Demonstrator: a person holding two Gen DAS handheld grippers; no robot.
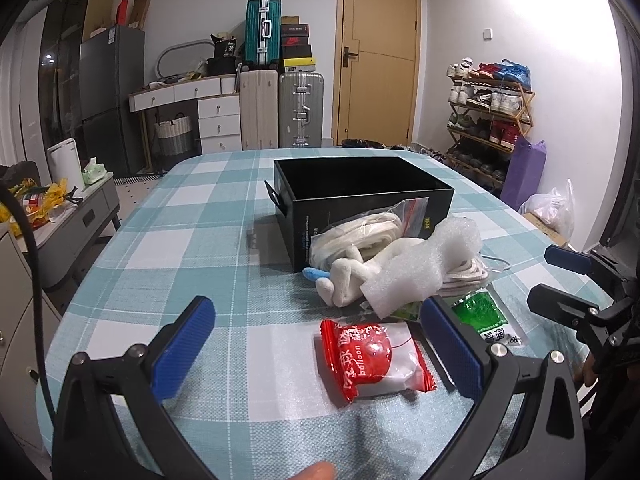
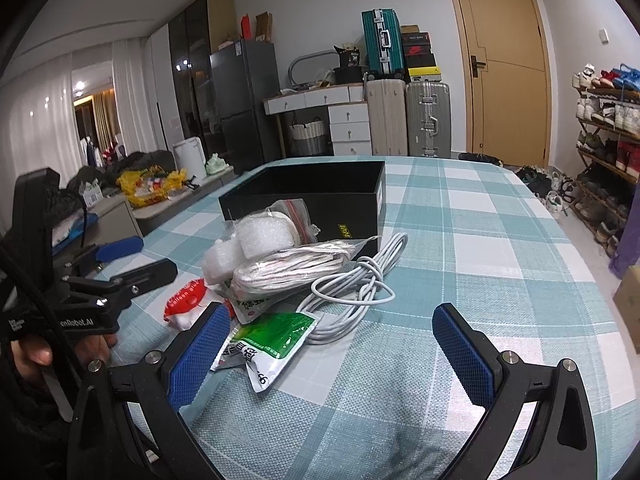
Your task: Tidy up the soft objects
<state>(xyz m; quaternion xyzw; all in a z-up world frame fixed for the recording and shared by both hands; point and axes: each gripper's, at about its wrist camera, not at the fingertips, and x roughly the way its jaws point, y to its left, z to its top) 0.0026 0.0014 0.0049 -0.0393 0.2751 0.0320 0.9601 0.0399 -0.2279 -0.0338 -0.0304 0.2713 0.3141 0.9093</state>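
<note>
My left gripper (image 1: 316, 344) hung low over the checked tablecloth (image 1: 192, 240), its blue pads spread wide with nothing between them but the red balloon packet (image 1: 370, 354), which lay flat on the cloth and untouched. My right gripper (image 2: 328, 344) was spread just as wide and held nothing; the green-and-white sachet (image 2: 268, 340) lay just beside its left pad (image 2: 196, 356). Beyond both sat the heap of soft things: a white plush toy (image 1: 360, 276) on its side, a wad of white foam wrap (image 1: 424, 264) leaning on it, a zip bag of cream cord (image 1: 368, 228) propped against the black box (image 1: 352, 188), a bundle of white rope (image 2: 292, 266), and a coiled white cable (image 2: 356, 288) nearest my right side. The box stood open behind the heap, and I could see nothing in it.
</note>
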